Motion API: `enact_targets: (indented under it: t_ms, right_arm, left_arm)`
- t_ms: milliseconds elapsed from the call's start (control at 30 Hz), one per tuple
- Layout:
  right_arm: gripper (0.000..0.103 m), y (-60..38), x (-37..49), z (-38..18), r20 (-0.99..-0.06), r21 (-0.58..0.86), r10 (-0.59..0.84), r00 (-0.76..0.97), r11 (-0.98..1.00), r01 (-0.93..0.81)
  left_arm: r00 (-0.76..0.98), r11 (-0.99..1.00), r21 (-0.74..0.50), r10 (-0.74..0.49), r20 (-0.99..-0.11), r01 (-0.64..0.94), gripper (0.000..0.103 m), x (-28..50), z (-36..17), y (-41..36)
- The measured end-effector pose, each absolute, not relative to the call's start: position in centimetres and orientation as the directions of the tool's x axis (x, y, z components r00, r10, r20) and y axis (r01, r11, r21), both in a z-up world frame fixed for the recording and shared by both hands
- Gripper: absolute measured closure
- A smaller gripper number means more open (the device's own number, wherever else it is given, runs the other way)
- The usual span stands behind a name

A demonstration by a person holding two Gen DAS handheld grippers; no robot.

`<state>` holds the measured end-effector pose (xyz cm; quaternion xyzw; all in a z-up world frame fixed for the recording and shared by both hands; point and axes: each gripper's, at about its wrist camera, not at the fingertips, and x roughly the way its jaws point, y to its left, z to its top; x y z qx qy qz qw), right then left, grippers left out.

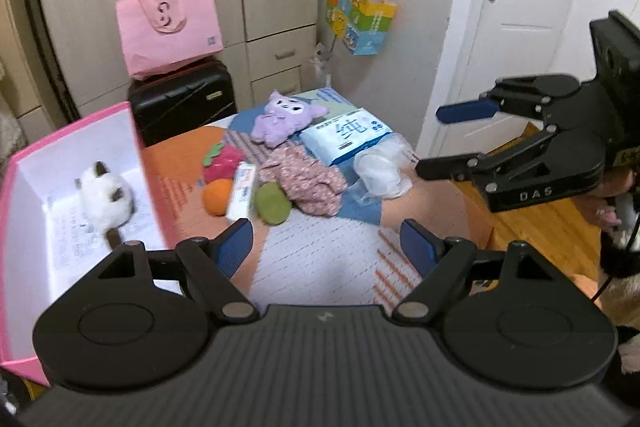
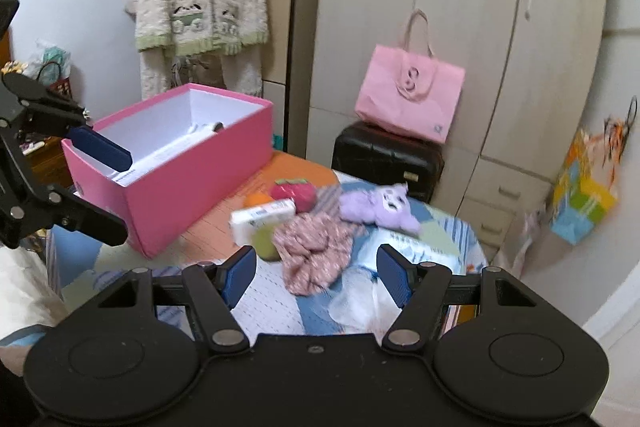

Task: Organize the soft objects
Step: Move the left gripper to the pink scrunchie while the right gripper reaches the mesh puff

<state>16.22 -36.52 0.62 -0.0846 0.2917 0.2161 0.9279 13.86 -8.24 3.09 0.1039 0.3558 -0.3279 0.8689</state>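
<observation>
Your left tool (image 1: 326, 247) hangs above the patchwork-covered worktop (image 1: 320, 267) with its blue pads apart and nothing between them; your right tool (image 2: 312, 277) is likewise spread and empty, and in the left wrist view it reaches in from the right edge, its body cut off by the frame. Both views are smeared by motion blur, so small print on the packets cannot be read. In the open pink box (image 1: 148, 163) at the left, a white plush with dark ears (image 1: 106, 197) lies on the white floor, its dark tail end toward you and its long axis running along the box; from the right wrist view only a sliver of it shows over the box wall. The remaining soft things sit bunched mid-worktop: a purple plush (image 1: 280, 117) lying on its back with its head away from you, a crumpled floral cloth (image 1: 308, 181), a green ball (image 1: 273, 203), an orange ball (image 1: 218, 195) partly hidden behind a white packet (image 1: 242, 191), and a red strawberry-like plush (image 1: 224, 163). A tissue pack (image 1: 348, 137) and clear plastic wrapping (image 1: 380, 171) lie beside them. Behind, a pink tote (image 1: 168, 27) rests on a black suitcase (image 1: 182, 103).
</observation>
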Motion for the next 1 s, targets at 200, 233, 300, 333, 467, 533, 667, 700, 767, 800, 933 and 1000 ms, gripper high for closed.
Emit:
enact_targets:
  t_ms: [200,233,300,333,467,533,667,700,767,800,933,1000]
  right_arm:
    - [0.026,-38.4,17.6,-2.7,-0.566,0.016,0.345,0.749,0.913,-0.408]
    - [0.026,-38.8,17.7,-3.2,-0.560,0.019,0.339,0.756,0.917,-0.398]
    - [0.024,-39.6,18.5,-4.2,-0.548,0.032,0.329,0.769,0.927,-0.374]
    - [0.023,-40.0,18.7,-4.5,-0.546,0.040,0.327,0.772,0.930,-0.366]
    - [0.022,-40.9,20.4,-6.3,-0.533,0.083,0.332,0.778,0.936,-0.343]
    - [0.022,-41.3,21.3,-7.1,-0.525,0.101,0.337,0.781,0.937,-0.336]
    - [0.022,-41.3,22.8,-8.6,-0.542,0.107,0.350,0.764,0.930,-0.351]
    - [0.022,-41.0,23.2,-8.8,-0.553,0.103,0.354,0.754,0.927,-0.360]
    - [0.022,-40.4,24.0,-9.4,-0.588,0.061,0.349,0.729,0.919,-0.391]
    - [0.022,-40.1,24.3,-9.6,-0.602,0.032,0.342,0.722,0.913,-0.406]
    - [0.021,-39.7,24.7,-10.5,-0.613,-0.042,0.322,0.722,0.899,-0.436]
    - [0.021,-39.8,24.7,-10.9,-0.613,-0.042,0.337,0.714,0.889,-0.455]
  left_arm:
    - [0.564,0.759,-0.029,-0.509,-0.650,0.650,0.023,15.3,0.6,-10.6]
    - [0.577,0.763,-0.019,-0.505,-0.642,0.646,0.023,15.7,0.2,-11.1]
    - [0.596,0.766,-0.001,-0.502,-0.627,0.643,0.023,16.4,-0.8,-12.1]
    - [0.605,0.767,0.010,-0.498,-0.621,0.642,0.023,16.9,-1.4,-12.7]
    - [0.652,0.763,0.099,-0.469,-0.596,0.639,0.023,18.4,-3.3,-14.9]
    - [0.674,0.758,0.147,-0.452,-0.584,0.636,0.023,19.0,-4.0,-15.8]
    - [0.669,0.757,0.169,-0.421,-0.612,0.631,0.023,21.0,-5.3,-16.8]
    - [0.661,0.758,0.163,-0.417,-0.624,0.632,0.023,21.4,-5.6,-17.0]
    - [0.657,0.752,0.170,-0.415,-0.629,0.637,0.023,21.9,-6.0,-17.3]
    - [0.660,0.743,0.181,-0.419,-0.624,0.644,0.023,22.0,-6.3,-17.6]
    - [0.681,0.737,0.219,-0.410,-0.606,0.639,0.023,22.8,-7.6,-18.3]
    - [0.675,0.730,0.219,-0.416,-0.610,0.647,0.023,23.1,-8.0,-18.6]
